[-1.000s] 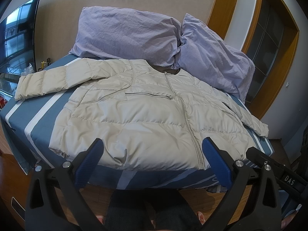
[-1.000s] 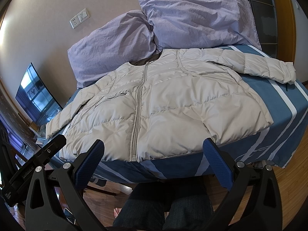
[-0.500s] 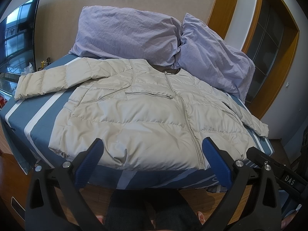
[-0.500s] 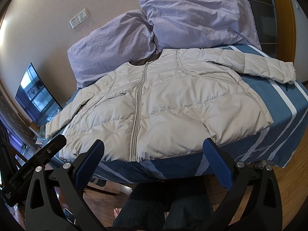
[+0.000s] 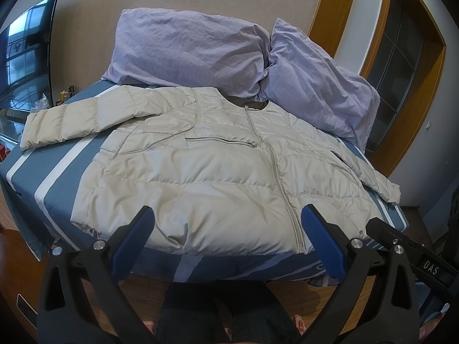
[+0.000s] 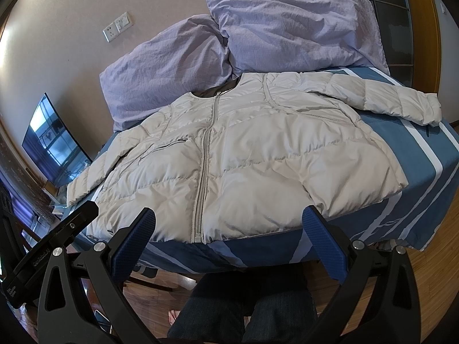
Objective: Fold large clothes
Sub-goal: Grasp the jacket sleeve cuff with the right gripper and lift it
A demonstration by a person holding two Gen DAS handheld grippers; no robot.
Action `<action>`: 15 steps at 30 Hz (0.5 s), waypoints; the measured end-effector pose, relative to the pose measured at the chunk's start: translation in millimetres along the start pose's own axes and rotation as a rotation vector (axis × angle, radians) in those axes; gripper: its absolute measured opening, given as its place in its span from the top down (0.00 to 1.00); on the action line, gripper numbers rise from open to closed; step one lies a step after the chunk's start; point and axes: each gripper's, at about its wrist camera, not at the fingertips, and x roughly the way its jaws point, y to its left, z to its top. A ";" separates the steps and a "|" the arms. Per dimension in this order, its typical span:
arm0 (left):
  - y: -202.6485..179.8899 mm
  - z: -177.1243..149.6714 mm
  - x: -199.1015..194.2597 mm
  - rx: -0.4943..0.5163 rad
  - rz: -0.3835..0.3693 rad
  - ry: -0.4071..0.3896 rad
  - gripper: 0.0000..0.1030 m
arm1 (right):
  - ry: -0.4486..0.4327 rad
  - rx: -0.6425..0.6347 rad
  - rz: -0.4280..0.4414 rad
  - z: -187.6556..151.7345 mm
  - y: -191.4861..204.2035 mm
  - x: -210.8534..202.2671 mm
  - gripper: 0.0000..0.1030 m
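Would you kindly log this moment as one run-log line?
stage: pre-grasp | jacket: flat on bed, zipped, unfolded | left tongs: open, empty | right tongs: open, empty

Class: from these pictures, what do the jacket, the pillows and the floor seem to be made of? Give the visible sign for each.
Jacket: probably smooth synthetic shell with padded filling; it has a faint sheen and puffy quilted bands.
Pillows: matte woven covers, perhaps cotton; finely crinkled.
Floor: glossy wood or wood-look boards; grain and plank lines.

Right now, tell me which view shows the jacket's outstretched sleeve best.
The right wrist view: the outstretched sleeve lies fully visible across the blue sheet. The left wrist view shows it too, nearer the frame's distorted edge.
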 end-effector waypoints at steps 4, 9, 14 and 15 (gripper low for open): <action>-0.8 1.4 3.8 0.003 0.008 0.006 0.02 | -0.006 0.003 -0.013 6.6 -4.6 7.4 0.01; -1.4 7.7 16.9 0.012 0.030 0.013 0.02 | -0.021 0.000 -0.055 15.5 -16.3 14.9 0.01; 0.8 20.9 37.6 0.034 0.073 0.009 0.02 | -0.041 0.029 -0.113 37.9 -42.2 23.7 0.01; 1.4 24.7 41.4 0.039 0.082 0.009 0.02 | -0.048 0.039 -0.140 45.6 -51.8 26.9 0.01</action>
